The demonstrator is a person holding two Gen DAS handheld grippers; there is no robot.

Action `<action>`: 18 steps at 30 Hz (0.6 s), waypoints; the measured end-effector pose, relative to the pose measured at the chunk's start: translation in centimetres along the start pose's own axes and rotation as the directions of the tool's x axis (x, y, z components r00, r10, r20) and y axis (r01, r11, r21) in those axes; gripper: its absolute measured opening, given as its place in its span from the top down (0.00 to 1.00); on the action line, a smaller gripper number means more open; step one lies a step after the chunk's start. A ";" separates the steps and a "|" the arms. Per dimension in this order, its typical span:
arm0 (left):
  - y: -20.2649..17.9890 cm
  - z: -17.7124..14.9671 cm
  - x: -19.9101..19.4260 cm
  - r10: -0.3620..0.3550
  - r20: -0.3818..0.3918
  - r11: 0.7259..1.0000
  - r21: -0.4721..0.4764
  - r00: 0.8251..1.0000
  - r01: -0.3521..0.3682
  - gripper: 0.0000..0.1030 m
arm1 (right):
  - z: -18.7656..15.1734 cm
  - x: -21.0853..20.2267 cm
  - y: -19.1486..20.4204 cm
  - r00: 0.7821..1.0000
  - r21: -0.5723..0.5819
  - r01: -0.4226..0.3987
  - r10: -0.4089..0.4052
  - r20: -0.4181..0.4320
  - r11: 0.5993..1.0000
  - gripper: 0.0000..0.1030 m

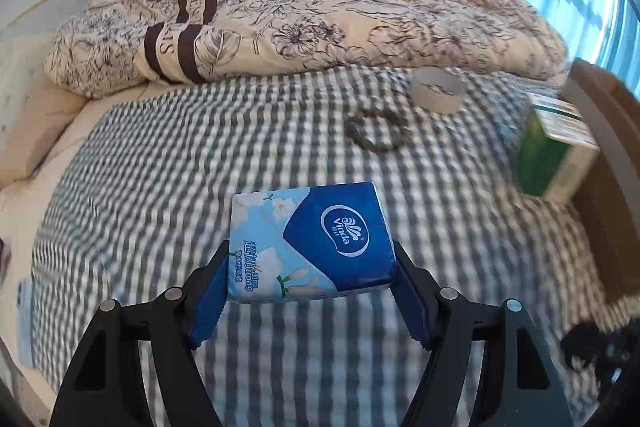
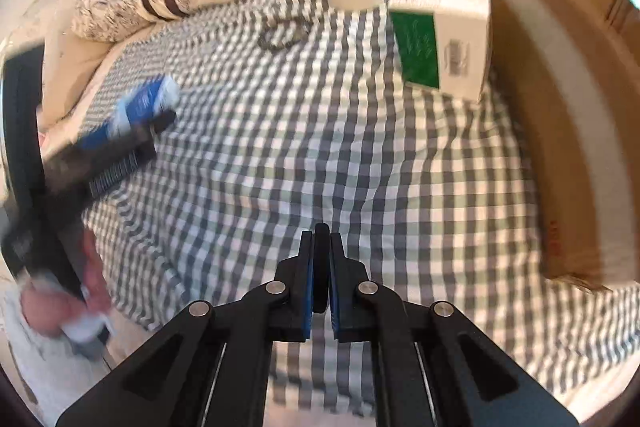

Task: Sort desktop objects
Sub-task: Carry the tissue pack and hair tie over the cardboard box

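I count one blue-and-white plastic-wrapped tissue pack, one white roll of tape, one dark beaded bracelet ring, and one green-and-white cardboard carton. There is one brown cardboard box at the edge of the bed, one grey-and-white checked sheet, and one cream floral quilt with dark stripes. I hold two grippers: my left gripper and my right gripper. A thin dark object sits between the right one's fingers; I cannot tell what it is.
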State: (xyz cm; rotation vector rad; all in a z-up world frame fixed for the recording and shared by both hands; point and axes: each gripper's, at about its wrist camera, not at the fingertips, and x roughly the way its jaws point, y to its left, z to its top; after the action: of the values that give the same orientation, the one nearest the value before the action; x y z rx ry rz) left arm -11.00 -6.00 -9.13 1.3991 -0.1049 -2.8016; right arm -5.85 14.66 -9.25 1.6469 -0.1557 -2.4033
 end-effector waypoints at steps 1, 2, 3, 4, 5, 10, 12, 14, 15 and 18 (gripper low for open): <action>-0.1 -0.6 -1.0 -0.010 0.006 1.000 0.004 1.000 0.010 0.27 | -0.1 -0.8 0.1 1.000 0.002 0.005 -0.005 0.014 1.000 0.94; -0.3 -0.9 -1.8 -0.014 0.012 1.000 0.014 1.000 0.014 0.27 | -0.1 -1.7 0.3 1.000 0.002 0.012 -0.012 0.028 1.000 0.94; -0.5 -1.2 -2.7 -0.016 0.019 1.000 0.024 1.000 0.016 0.27 | -0.1 -2.5 0.5 0.999 0.004 0.018 -0.019 0.041 1.000 0.94; -0.6 -1.4 -3.7 -0.022 0.028 0.999 0.031 0.999 0.021 0.27 | -0.1 -3.2 0.6 0.998 0.006 0.022 -0.022 0.057 1.000 0.94; -0.8 -1.6 -4.7 -0.030 0.039 0.999 0.038 0.999 0.029 0.27 | -0.1 -4.1 0.8 0.997 0.008 0.023 -0.024 0.075 1.000 0.94; -2.0 -2.2 -9.4 -0.057 0.100 0.995 0.084 0.993 0.049 0.27 | -0.2 -8.0 1.5 0.986 0.004 0.071 -0.071 0.153 0.997 0.94; -2.5 -2.3 -10.7 -0.073 0.114 0.994 0.092 0.991 0.063 0.27 | -0.2 -9.3 1.3 0.981 0.011 0.078 -0.079 0.176 0.997 0.94; -3.3 -2.3 -12.3 -0.084 0.136 0.991 0.110 0.987 0.069 0.27 | -0.1 -10.4 0.9 0.977 0.021 0.083 -0.086 0.193 0.996 0.94; -3.7 -2.3 -12.9 -0.094 0.143 0.990 0.119 0.985 0.077 0.27 | 0.0 -10.8 0.5 0.976 0.027 0.089 -0.092 0.198 0.996 0.94; -5.3 -2.0 -14.6 -0.136 0.162 0.983 0.144 0.977 0.113 0.27 | -0.2 -12.6 -0.9 0.968 0.048 0.113 -0.121 0.218 0.992 0.94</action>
State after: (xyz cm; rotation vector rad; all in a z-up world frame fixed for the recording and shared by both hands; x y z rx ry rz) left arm -0.50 -0.29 1.04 1.2245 -0.2172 -3.0691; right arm -1.42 18.55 1.93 1.4367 -0.1414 -2.6848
